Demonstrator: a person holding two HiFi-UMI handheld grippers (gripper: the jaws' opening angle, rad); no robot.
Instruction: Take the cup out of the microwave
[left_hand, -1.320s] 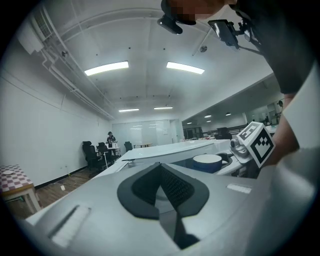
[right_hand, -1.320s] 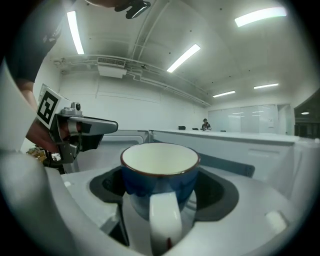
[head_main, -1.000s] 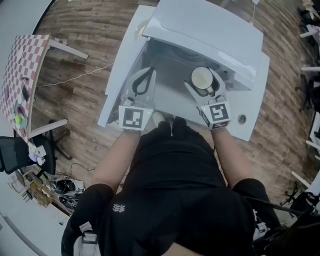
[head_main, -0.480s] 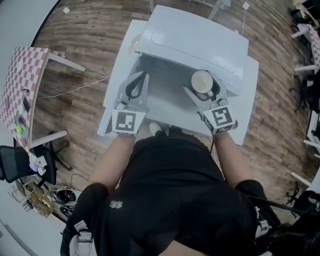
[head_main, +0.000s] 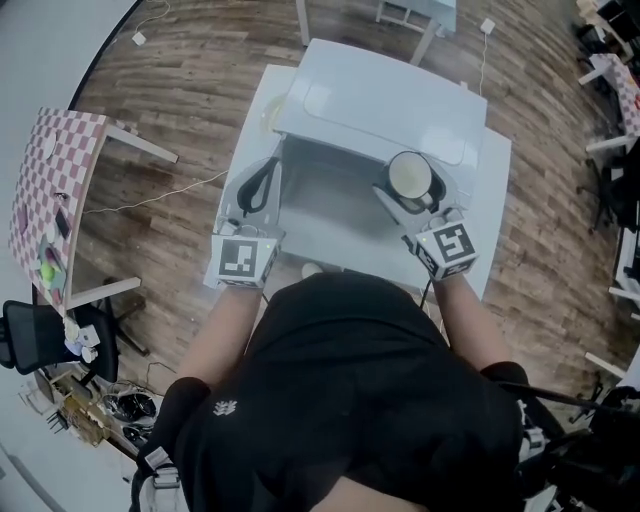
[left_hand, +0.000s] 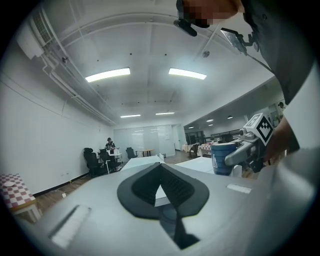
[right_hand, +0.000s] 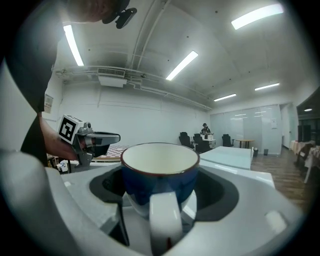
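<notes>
A blue cup (head_main: 409, 174) with a white inside is held upright in my right gripper (head_main: 412, 186), which is shut on it, just in front of the white microwave (head_main: 385, 100). In the right gripper view the cup (right_hand: 160, 162) fills the space between the jaws, its white handle toward the camera. My left gripper (head_main: 263, 183) hovers at the microwave's left front corner, shut with nothing in it. In the left gripper view, the left gripper (left_hand: 160, 167) has its tips touching, and the cup (left_hand: 223, 158) shows off to the right.
The microwave stands on a white table (head_main: 496, 215) over a wooden floor. A checkered table (head_main: 48, 190) and a black chair (head_main: 28, 328) stand at the left, and a cable (head_main: 150, 200) runs across the floor. More white tables (head_main: 415, 12) stand behind.
My left gripper has shifted left, farther from the right one. The cup stays in my right gripper just in front of the microwave. The head view has pulled back and shows more of the room.
</notes>
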